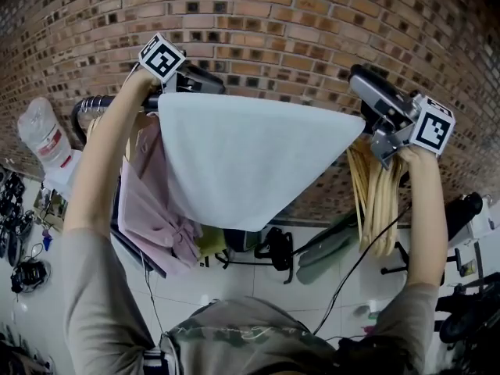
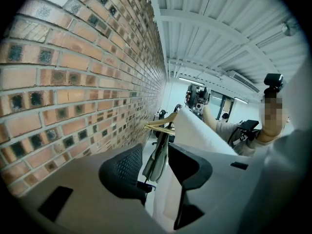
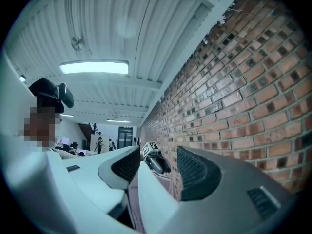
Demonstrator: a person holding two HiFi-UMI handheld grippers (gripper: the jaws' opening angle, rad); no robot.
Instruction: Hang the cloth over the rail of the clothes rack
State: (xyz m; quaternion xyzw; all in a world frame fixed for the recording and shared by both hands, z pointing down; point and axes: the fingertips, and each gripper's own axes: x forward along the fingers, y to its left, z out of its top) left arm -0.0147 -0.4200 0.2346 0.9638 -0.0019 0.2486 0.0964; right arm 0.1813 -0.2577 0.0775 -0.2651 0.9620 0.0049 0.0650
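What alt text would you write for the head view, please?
A white cloth stretches between the left gripper and right gripper, raised on both arms before a brick wall. Below hang a pink garment and pale wooden hangers on a clothes rack.

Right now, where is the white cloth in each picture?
Head view: the white cloth fills the middle, spread wide below the brick wall.
Left gripper view: the white cloth slopes across centre-right; brick wall at left.
Right gripper view: the white cloth sits at bottom centre; brick wall at right.
Shared landmark: the brick wall.
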